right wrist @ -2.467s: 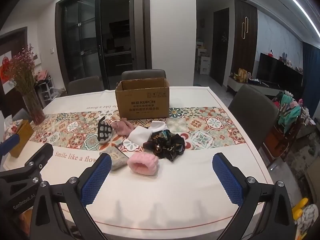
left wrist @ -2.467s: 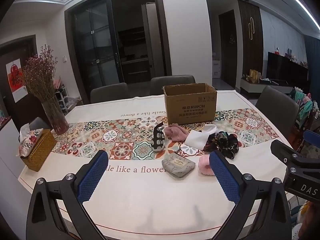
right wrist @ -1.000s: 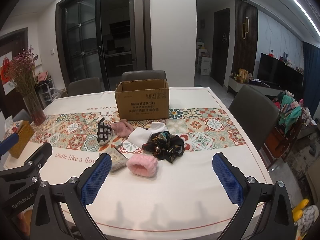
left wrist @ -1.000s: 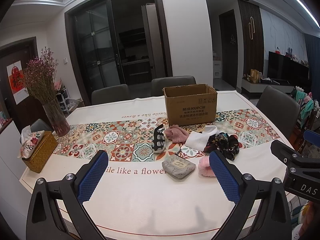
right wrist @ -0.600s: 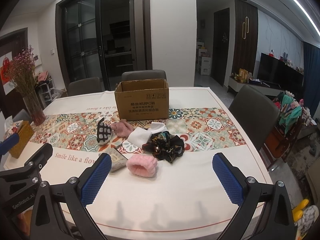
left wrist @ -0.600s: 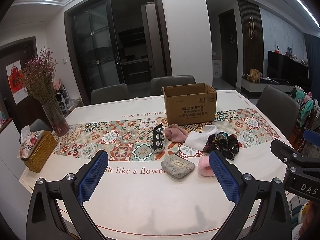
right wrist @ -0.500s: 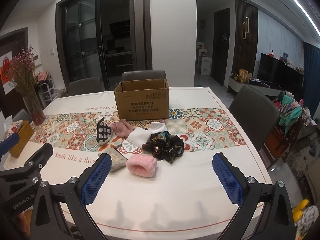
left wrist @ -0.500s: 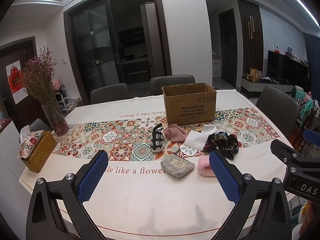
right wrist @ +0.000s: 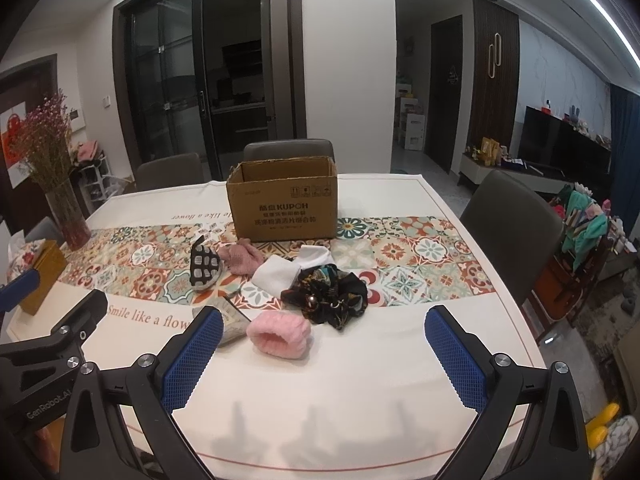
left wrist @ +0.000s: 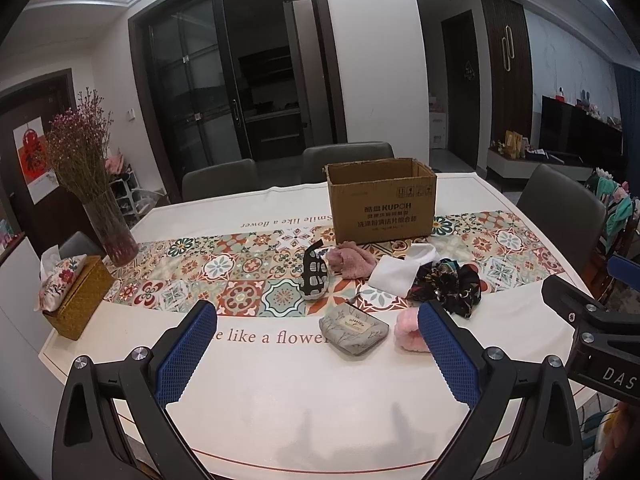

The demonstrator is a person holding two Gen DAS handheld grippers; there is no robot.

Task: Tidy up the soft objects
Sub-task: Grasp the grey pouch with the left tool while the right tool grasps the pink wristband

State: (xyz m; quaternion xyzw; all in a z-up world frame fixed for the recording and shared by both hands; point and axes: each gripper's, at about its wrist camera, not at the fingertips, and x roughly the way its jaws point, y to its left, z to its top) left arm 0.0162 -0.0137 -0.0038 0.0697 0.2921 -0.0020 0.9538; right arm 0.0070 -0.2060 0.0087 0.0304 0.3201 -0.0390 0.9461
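Both my tongs spread wide, empty: left tongs [left wrist: 316, 350], right tongs [right wrist: 324, 354], above the tabletop [right wrist: 340, 400] edge. Pink cuff [right wrist: 279, 333] nearest, grey pouch [left wrist: 354, 329] beside it, black scrunchie [right wrist: 330, 296] behind, cardboard box [right wrist: 282, 204] farthest. Risk: the scrunchie snags the white cloth [right wrist: 280, 274] it touches. Box interior hidden.

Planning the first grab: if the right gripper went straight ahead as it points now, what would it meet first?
Probably the pink fluffy band: it lies nearest, left of centre between the open right gripper jaws, with the dark scrunchie just behind. Depth is unclear, and a flat path might pass above both toward the box.
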